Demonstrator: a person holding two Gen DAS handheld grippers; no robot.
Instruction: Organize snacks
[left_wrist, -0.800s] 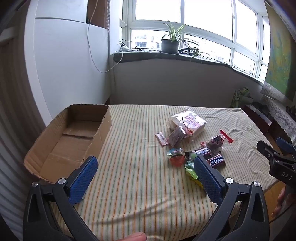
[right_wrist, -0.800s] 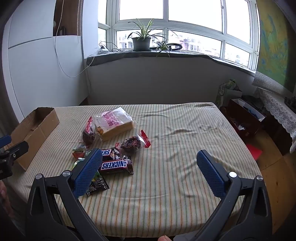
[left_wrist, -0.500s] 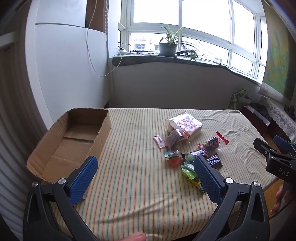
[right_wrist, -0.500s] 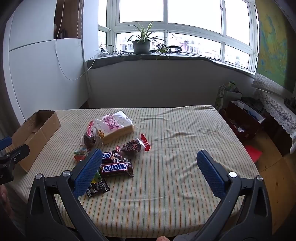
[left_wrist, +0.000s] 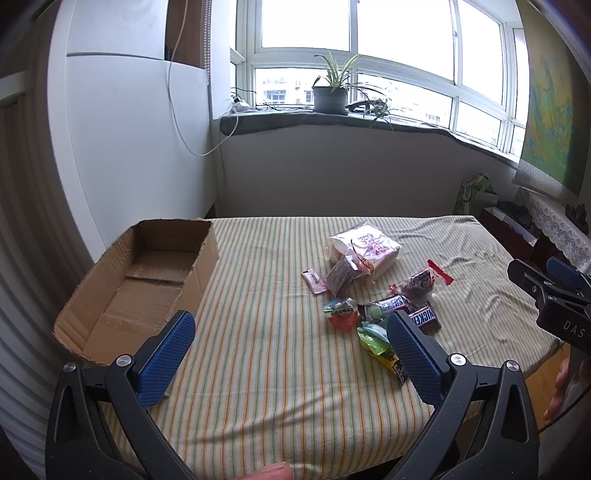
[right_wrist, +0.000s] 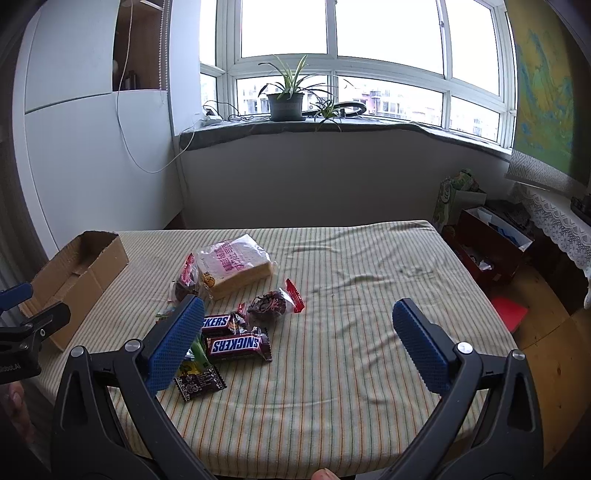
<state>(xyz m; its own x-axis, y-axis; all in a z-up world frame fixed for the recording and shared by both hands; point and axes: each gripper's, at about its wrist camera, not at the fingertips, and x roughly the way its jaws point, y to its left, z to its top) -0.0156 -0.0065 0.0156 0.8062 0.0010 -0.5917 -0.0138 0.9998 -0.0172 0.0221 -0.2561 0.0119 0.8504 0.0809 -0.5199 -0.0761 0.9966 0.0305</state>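
Note:
A heap of snacks lies mid-table on the striped cloth: a bagged bread loaf (right_wrist: 234, 266) (left_wrist: 365, 247), two Snickers bars (right_wrist: 236, 344) (left_wrist: 424, 318), a red-ended wrapped cake (right_wrist: 275, 303), a red-and-green packet (left_wrist: 341, 314) and a dark small packet (right_wrist: 199, 384). An open, empty cardboard box (left_wrist: 144, 284) (right_wrist: 74, 277) stands at the table's left end. My left gripper (left_wrist: 290, 345) hangs open above the near table between box and heap. My right gripper (right_wrist: 299, 336) is open too, over bare cloth right of the Snickers bars. Neither holds anything.
The table (right_wrist: 369, 332) carries a striped cloth, rumpled on its right half. A windowsill with a potted plant (right_wrist: 286, 99) runs behind. Boxes and bags (right_wrist: 491, 243) sit on the floor at the right. A white cabinet (left_wrist: 129, 147) stands left of the table.
Both views have tilted up a little, so the table and snacks sit lower in the pictures. Nothing on the table has moved and both grippers stay open.

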